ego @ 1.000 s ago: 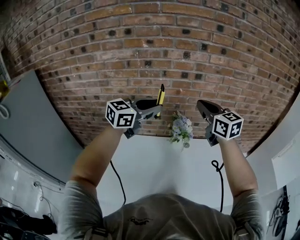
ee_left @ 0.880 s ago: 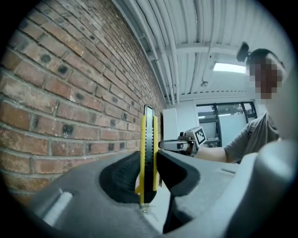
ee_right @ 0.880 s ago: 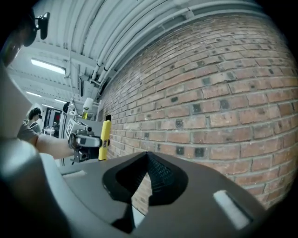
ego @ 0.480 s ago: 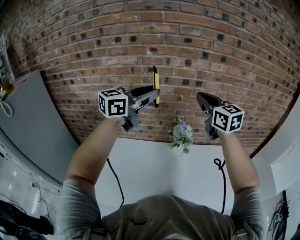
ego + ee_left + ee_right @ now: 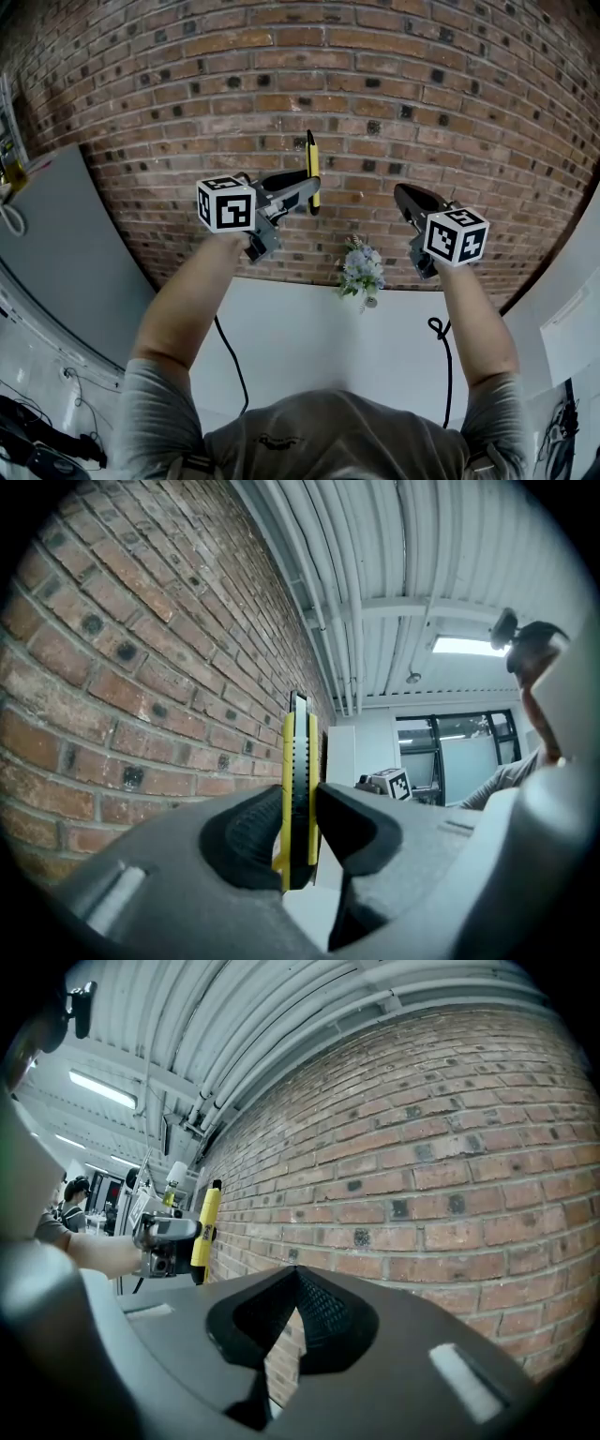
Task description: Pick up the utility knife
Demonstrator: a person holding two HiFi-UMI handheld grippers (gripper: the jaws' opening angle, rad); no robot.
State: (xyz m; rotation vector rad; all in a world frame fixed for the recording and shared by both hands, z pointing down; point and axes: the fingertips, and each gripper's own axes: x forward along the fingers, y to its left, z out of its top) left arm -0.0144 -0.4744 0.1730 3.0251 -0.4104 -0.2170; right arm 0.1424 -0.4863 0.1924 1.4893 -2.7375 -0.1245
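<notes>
The utility knife (image 5: 311, 169) is yellow and black and stands upright in front of the brick wall. My left gripper (image 5: 309, 192) is shut on its lower part and holds it up at about chest height. In the left gripper view the knife (image 5: 298, 780) sits pinched between the two black pads, and my left gripper (image 5: 300, 841) points along the wall. My right gripper (image 5: 401, 195) is raised beside it to the right, with its jaws together and nothing in them. In the right gripper view the closed tips (image 5: 298, 1283) face the bricks, and the knife (image 5: 203, 1227) shows at the left.
A brick wall (image 5: 394, 103) fills the far side. A small bunch of flowers (image 5: 361, 267) stands below between the grippers, at the back of a white table (image 5: 309, 328). Black cables (image 5: 436, 330) trail from both arms. A grey panel (image 5: 56, 244) stands at the left.
Both grippers rose in front of the wall, the left one carrying the knife up with it. Over the last half second neither has moved.
</notes>
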